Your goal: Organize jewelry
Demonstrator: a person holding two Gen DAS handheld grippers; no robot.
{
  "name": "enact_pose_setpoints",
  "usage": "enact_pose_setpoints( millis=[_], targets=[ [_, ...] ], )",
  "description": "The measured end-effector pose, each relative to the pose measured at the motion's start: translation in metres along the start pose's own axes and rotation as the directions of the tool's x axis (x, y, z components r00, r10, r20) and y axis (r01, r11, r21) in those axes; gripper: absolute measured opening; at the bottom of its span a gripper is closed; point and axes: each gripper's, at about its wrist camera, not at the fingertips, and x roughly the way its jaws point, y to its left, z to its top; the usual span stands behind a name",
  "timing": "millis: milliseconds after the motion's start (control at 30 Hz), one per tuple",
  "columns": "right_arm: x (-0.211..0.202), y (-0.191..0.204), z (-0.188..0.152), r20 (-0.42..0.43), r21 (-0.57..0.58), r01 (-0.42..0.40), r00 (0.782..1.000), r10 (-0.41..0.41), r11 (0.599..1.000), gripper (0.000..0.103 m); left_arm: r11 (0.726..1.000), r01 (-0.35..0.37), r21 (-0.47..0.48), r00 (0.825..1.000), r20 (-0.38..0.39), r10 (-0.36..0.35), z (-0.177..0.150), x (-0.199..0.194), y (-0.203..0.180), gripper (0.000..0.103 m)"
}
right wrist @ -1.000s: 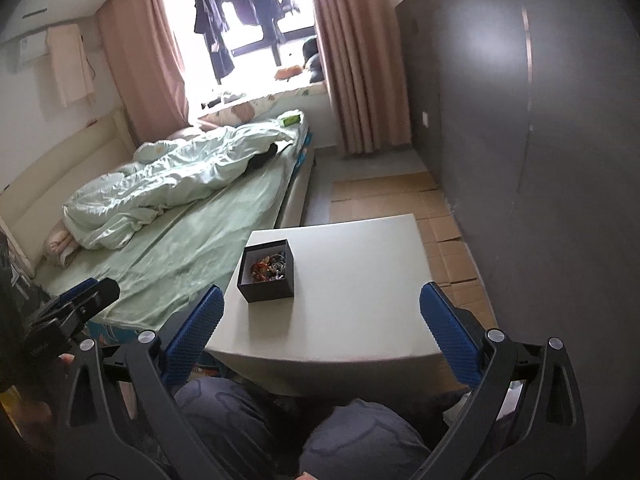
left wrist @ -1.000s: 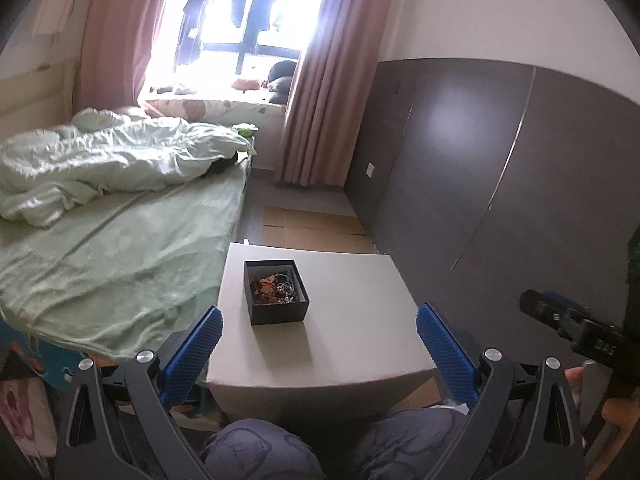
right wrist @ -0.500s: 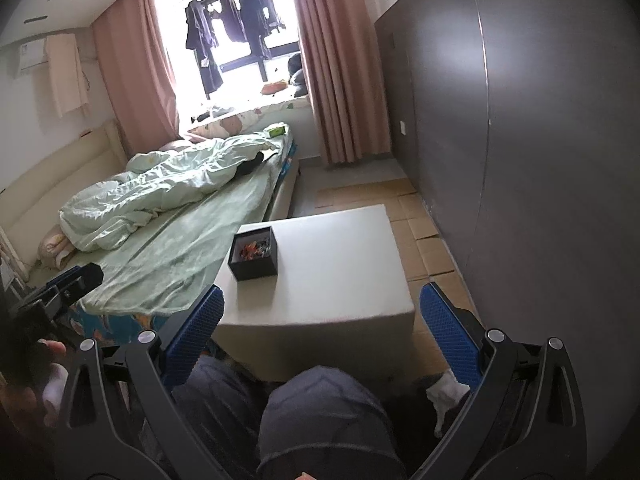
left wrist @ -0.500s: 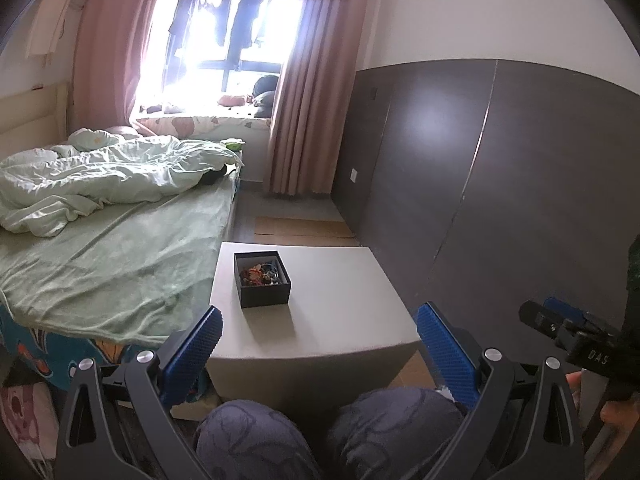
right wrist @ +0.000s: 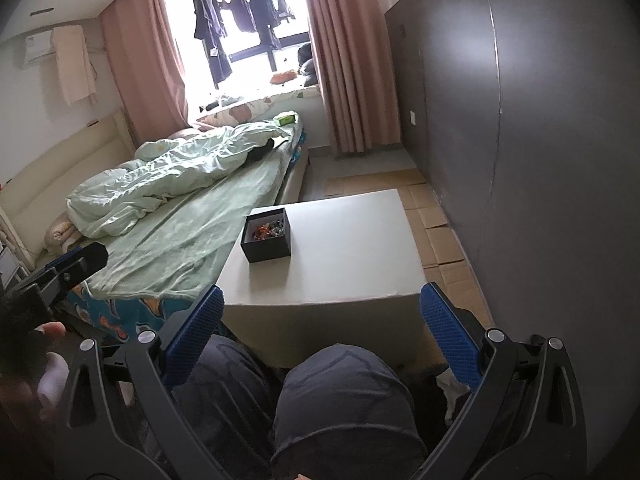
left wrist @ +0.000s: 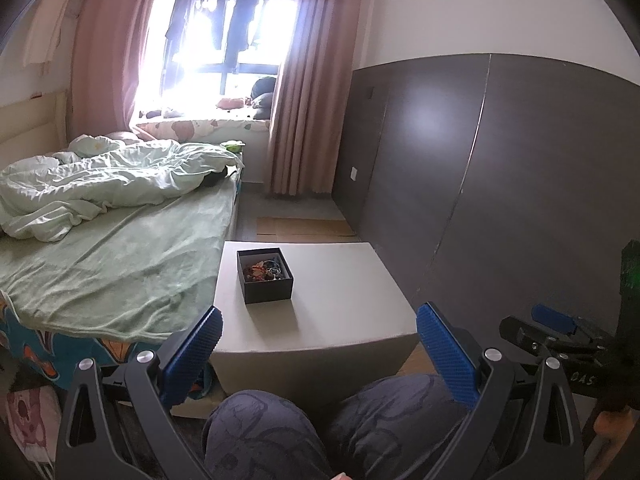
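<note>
A small black open box [left wrist: 265, 276] full of mixed jewelry [left wrist: 264, 270] sits on the left side of a white low table [left wrist: 340, 304]. The same box [right wrist: 267, 234] shows on the table [right wrist: 352, 256] in the right wrist view. My left gripper [left wrist: 318, 334] is open and empty, held back from the table's near edge above the person's knees. My right gripper [right wrist: 322, 320] is likewise open and empty, short of the table. Each gripper appears at the edge of the other's view.
A bed with a green sheet [left wrist: 104, 248] and crumpled duvet [left wrist: 100, 184] lies just left of the table. A dark wardrobe wall [left wrist: 500, 168] runs along the right. Cardboard sheets [right wrist: 436, 216] cover the floor beyond the table. The person's knees [right wrist: 336, 396] fill the foreground.
Both grippers have pulled back and risen away from the table, so the box and table look farther off. Both stay open.
</note>
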Motion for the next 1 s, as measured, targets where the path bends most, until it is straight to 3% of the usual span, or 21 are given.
enact_pose_setpoints(
  millis=[1000],
  targets=[
    [-0.0006,-0.004,0.0032,0.014,0.017,0.024,1.0,-0.025,1.0,0.098,1.0,-0.002,0.001,1.0,-0.021,0.002,-0.0036,0.006,0.0027,0.094]
  ],
)
